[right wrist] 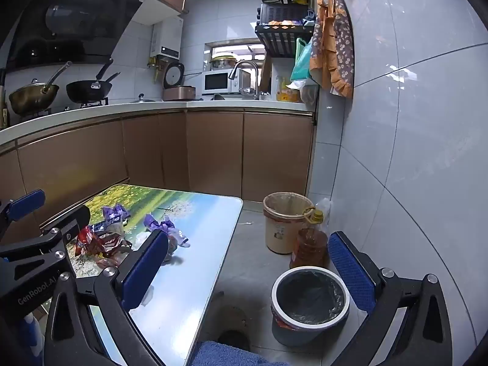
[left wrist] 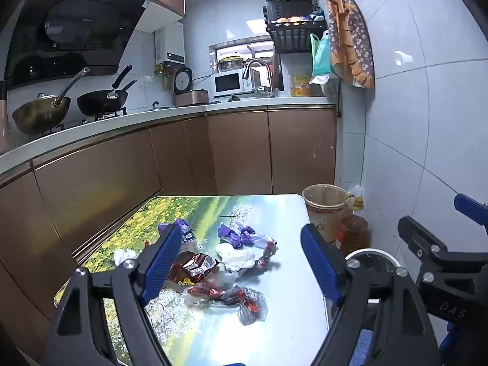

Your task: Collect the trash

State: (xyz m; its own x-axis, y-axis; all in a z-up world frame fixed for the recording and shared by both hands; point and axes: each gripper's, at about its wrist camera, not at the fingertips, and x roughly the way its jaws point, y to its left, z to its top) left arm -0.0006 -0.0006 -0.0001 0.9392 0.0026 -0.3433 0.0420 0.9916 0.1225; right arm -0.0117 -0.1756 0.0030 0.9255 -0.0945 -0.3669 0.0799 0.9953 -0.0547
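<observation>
Left wrist view: my left gripper (left wrist: 241, 262) has its fingers spread, empty, above the wrapper pile (left wrist: 225, 262) mid-bench (left wrist: 283, 213). I'd drop onto the red wrapper (left wrist: 195, 267), straddling its short side; its long axis runs left-right. Right gripper (right wrist: 248, 270) gapes empty beside the lined bin (right wrist: 309, 302).

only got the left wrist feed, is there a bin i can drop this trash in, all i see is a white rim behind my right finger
Observer: Yes. In the right wrist view that rim belongs to a grey bin with a dark liner, standing on the floor beside the table.
Operator: anything in it yet
Observer: As far as that view shows, only the liner.
Operator: what's right behind it
Observer: An amber oil bottle, then a beige lined bin by the wall.
</observation>
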